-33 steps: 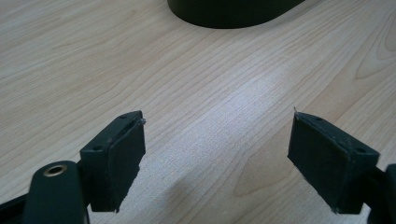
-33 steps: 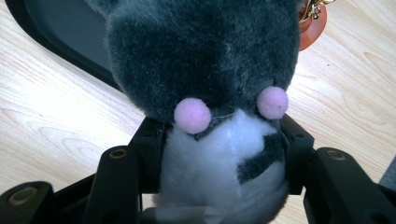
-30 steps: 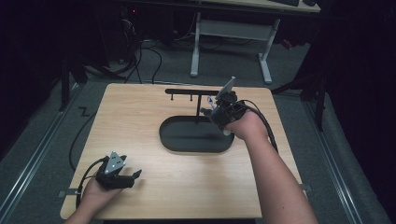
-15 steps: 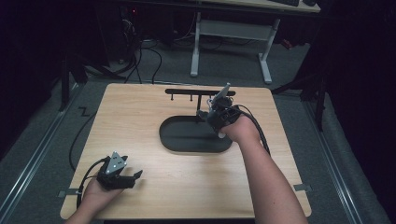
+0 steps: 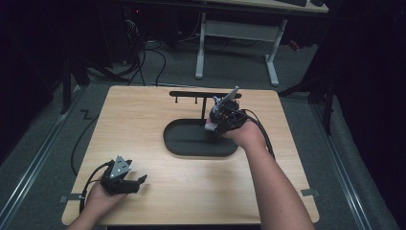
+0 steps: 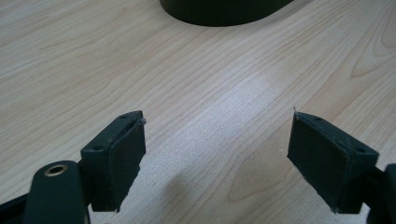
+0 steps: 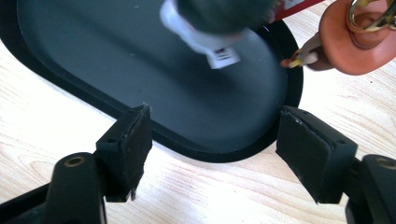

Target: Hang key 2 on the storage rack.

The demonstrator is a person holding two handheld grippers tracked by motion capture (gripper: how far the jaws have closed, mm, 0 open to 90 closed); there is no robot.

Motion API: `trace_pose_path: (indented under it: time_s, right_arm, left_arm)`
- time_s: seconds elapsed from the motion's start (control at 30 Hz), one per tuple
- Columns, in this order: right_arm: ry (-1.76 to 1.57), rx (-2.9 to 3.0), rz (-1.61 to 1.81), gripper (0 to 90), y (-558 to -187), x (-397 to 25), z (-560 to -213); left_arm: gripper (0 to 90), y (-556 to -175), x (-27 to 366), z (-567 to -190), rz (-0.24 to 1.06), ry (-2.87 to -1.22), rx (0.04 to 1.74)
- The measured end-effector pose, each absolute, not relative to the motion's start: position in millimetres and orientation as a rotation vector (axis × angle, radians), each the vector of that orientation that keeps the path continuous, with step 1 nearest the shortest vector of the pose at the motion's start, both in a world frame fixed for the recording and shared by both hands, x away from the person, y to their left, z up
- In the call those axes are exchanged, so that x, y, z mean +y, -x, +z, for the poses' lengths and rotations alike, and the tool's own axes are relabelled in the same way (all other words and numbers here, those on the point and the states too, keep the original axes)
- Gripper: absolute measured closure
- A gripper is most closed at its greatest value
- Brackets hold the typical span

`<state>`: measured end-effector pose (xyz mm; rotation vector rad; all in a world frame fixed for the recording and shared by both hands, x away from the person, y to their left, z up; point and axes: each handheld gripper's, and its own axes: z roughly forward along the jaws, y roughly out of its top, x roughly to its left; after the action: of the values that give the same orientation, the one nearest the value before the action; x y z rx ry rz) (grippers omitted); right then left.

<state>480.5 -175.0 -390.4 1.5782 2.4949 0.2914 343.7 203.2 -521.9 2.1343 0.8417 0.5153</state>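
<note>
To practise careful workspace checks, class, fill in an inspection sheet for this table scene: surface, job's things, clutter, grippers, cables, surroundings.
Surface: light wooden table, bare grain.
Job's things: black oval tray with a hook rack rising behind it; in the right gripper view, an orange fob with a gold ring and a dark tagged item, blurred, above the tray's end.
Clutter: nothing seen.
Grippers: left gripper open, empty, low over the near left corner; right gripper open, empty, over the tray's rim.
Cables: left cable; right cable along the forearm.
Surroundings: white-legged desk, floor cables, darkness.
</note>
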Motion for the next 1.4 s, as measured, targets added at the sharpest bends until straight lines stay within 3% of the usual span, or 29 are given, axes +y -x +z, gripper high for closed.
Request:
trace_pose_path:
  time_s: [0.8, 1.13, 1.4]
  right_arm:
    - [-1.585, 2.412, 0.409, 34.8, -421.6, -215.0, -430.6]
    - [-1.51, 2.26, 0.678, 36.3, -367.8, -237.4, -473.0]
    - [-1.466, 2.143, 0.842, 31.5, -320.1, -244.4, -513.2]
  left_arm:
    - [19.5, -342.6, 198.7, -522.2, 0.506, -2.145, 0.829]
    - [20.0, -343.0, 196.9, -524.3, 0.493, -2.158, 0.822]
    - [20.4, -343.5, 195.9, -524.4, 0.488, -2.151, 0.818]
